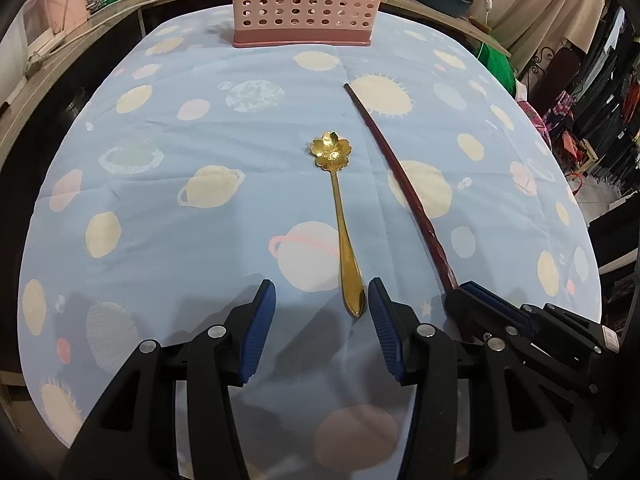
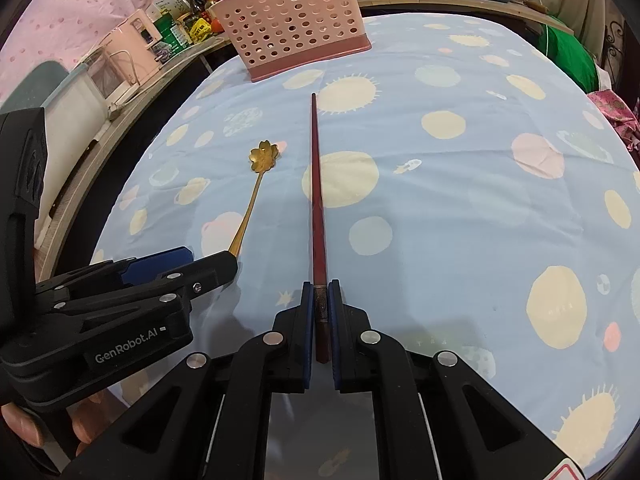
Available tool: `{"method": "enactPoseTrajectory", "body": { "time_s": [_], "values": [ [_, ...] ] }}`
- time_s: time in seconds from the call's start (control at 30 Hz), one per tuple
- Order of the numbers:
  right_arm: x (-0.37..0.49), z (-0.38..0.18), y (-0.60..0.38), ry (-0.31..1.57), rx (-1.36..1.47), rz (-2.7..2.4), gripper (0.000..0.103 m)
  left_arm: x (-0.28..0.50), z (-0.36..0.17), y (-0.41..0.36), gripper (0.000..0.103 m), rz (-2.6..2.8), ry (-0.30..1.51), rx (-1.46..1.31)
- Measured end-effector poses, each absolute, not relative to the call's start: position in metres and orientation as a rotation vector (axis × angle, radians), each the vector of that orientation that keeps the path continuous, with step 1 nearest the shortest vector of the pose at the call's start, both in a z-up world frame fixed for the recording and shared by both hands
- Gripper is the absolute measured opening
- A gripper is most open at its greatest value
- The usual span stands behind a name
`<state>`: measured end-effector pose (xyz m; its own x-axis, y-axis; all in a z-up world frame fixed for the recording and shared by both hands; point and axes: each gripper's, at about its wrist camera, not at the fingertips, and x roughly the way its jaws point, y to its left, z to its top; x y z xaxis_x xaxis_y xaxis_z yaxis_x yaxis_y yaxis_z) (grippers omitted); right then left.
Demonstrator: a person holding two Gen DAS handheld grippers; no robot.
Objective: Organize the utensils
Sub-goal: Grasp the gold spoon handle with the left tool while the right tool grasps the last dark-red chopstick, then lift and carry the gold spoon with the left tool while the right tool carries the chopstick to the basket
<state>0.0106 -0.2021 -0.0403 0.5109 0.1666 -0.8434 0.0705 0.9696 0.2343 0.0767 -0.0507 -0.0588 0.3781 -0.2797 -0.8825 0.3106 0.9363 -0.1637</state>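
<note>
Right gripper [image 2: 319, 298] clenched on butt end of dark red chopsticks [image 2: 318, 200]; tips rest on planet-print tablecloth [image 2: 460, 220], aimed toward pink perforated utensil basket [image 2: 296, 20] at far edge. Left gripper [image 1: 322, 300] released, jaws apart; gold flower-bowl spoon [image 1: 340, 216] flat on cloth, handle tip just beside inner face of one pad.

Your left gripper [image 1: 322, 300], right gripper [image 2: 319, 300]: black angular frames, ribbed blue pads [image 1: 260, 332], silver rivets; white GenRobot.AI lettering on left.
</note>
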Motion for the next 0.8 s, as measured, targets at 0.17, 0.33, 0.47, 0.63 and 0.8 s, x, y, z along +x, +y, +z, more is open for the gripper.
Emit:
{"method": "enactPoseTrajectory", "body": {
  "time_s": [0.17, 0.33, 0.47, 0.63, 0.8],
  "values": [
    [0.010, -0.040, -0.202, 1.036, 0.252, 0.058, 0.007, 0.076, -0.059, -0.055, 0.039, -0.384, 1.112, 0.054],
    [0.011, -0.040, -0.202, 1.036, 0.247, 0.058, 0.008, 0.074, -0.059, -0.059, 0.020, -0.379, 1.101, 0.089],
    [0.012, -0.040, -0.202, 1.036, 0.247, 0.058, 0.008, 0.074, -0.059, -0.058, 0.011, -0.375, 1.099, 0.092],
    [0.012, -0.039, -0.202, 1.037, 0.248, 0.060, 0.007, 0.074, -0.059, -0.057, 0.011, -0.378, 1.102, 0.085],
    [0.011, -0.030, -0.202, 1.012, 0.256, 0.063, 0.007, 0.076, -0.053, -0.048, 0.011, -0.365, 1.103, 0.054]
  ]
}}
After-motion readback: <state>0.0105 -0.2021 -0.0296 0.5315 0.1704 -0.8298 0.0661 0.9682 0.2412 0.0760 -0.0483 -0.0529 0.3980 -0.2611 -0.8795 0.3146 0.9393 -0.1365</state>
